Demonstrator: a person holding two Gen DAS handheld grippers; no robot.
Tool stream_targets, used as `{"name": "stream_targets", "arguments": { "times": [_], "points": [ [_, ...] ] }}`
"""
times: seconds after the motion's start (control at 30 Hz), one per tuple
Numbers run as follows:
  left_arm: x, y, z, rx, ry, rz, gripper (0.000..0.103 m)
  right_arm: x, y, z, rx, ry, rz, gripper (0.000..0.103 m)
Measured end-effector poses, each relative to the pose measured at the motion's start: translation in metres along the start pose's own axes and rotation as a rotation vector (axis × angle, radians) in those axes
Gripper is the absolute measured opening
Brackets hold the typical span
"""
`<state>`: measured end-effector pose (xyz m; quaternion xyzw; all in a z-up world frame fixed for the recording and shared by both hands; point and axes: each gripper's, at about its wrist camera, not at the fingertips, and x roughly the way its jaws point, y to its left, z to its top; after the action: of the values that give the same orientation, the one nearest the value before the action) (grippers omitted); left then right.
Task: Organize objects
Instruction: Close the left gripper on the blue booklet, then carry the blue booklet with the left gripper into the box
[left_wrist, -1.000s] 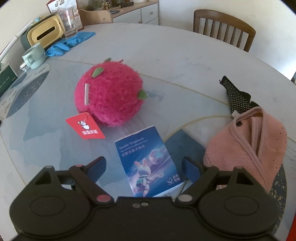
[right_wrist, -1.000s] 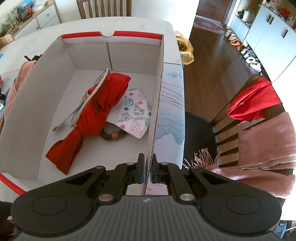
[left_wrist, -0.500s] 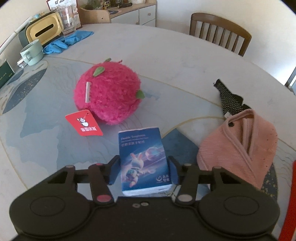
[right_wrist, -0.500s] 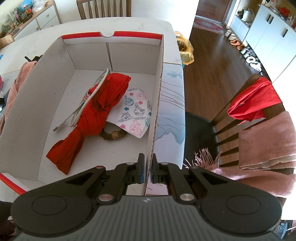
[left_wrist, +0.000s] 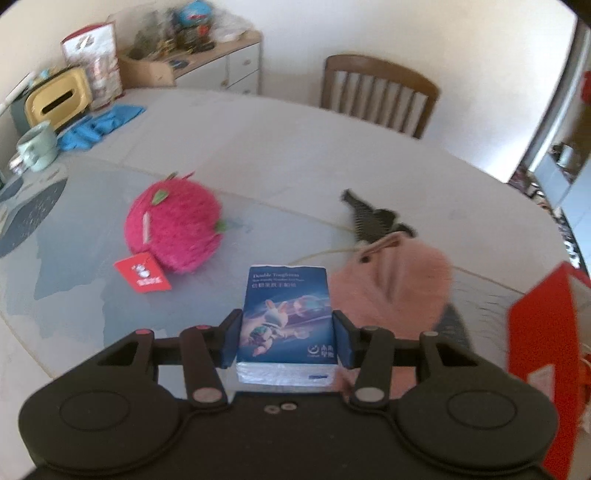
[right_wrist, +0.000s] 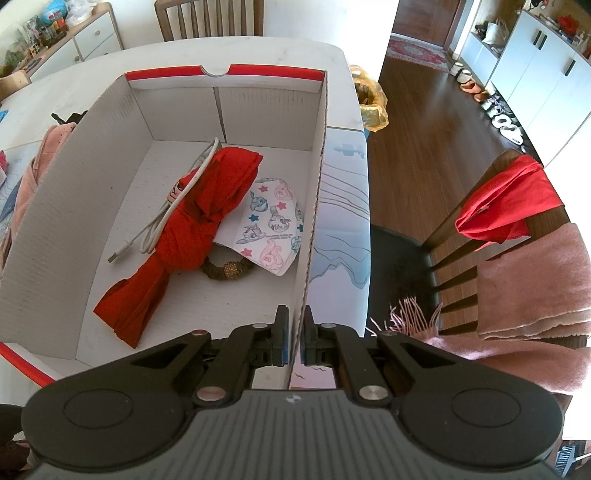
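1. Left tongs (left_wrist: 287, 338): closed on the blue tissue pack (left_wrist: 286, 321), one finger pressed against each long side. The pack is lifted clear of the surface (left_wrist: 258, 155).
2. Beyond the pack, on the surface: a pink plush fruit (left_wrist: 173, 227) with a red tag (left_wrist: 143, 277) to the left, and a pink cloth (left_wrist: 391, 284) to the right.
3. A red box corner (left_wrist: 543, 332) shows at the right edge of the left wrist view.
4. Right tongs (right_wrist: 294, 334): clamped on the right wall of the cardboard box (right_wrist: 314, 206), one finger inside, one outside.
5. Box contents: red cloth (right_wrist: 192, 229), white cable (right_wrist: 162, 221), patterned mask (right_wrist: 271, 230), and a brown ring (right_wrist: 225, 271).
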<state>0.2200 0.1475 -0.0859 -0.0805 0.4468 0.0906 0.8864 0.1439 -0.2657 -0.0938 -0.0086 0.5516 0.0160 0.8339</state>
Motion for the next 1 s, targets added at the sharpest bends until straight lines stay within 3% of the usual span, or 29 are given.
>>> {"name": "stream_targets", "arguments": {
  "times": [0.57,1.0],
  "points": [
    [-0.071,-0.104,-0.005,0.209,-0.089,-0.297,0.048,-0.001,-0.001,0.000,-0.003,-0.010,0.006,0.005],
    [-0.085,-0.200,-0.037,0.432,-0.071,-0.428,0.048,0.001,-0.002,-0.001,-0.008,-0.016,0.015,0.005]
  ]
}}
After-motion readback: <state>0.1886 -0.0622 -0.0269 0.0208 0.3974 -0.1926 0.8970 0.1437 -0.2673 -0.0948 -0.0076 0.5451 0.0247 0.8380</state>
